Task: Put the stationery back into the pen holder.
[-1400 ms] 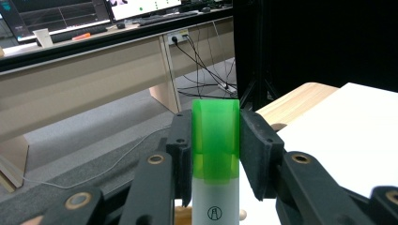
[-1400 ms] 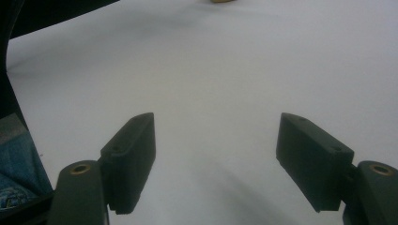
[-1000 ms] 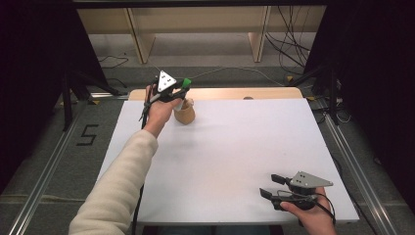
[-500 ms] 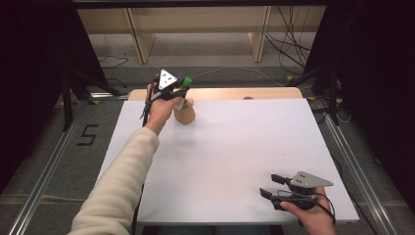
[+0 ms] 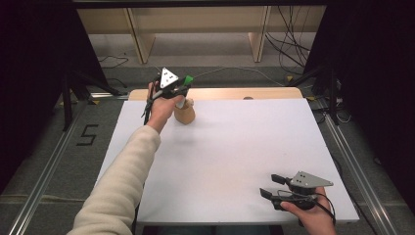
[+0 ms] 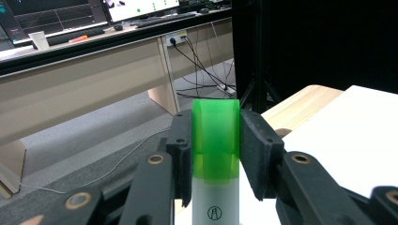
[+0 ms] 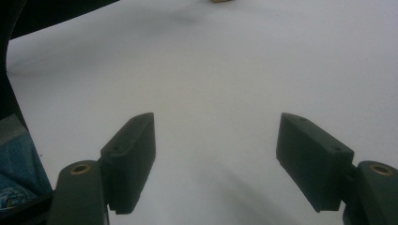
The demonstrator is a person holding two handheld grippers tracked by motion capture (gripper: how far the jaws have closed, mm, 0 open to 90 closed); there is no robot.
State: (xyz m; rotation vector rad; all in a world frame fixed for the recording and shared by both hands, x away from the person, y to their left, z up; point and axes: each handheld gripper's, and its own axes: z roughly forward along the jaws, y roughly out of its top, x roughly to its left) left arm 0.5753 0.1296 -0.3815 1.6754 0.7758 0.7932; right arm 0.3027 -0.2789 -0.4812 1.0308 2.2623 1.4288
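My left gripper is at the far left of the white table, held up by a hand in a cream sleeve. It is shut on a white tube with a green cap; in the left gripper view both pads press on the cap's sides. From above, the green cap points up and to the right. The tube's white lower end sits just over a small round wooden pot. Whether it touches the pot I cannot tell. My right gripper rests low at the front right, open, with bare table between its jaws.
A bare wooden strip runs along the table's far edge, with a small dark spot on it. Beyond it are desk legs and cables on the floor. Metal rails flank the table, and a "5" is marked on the floor at the left.
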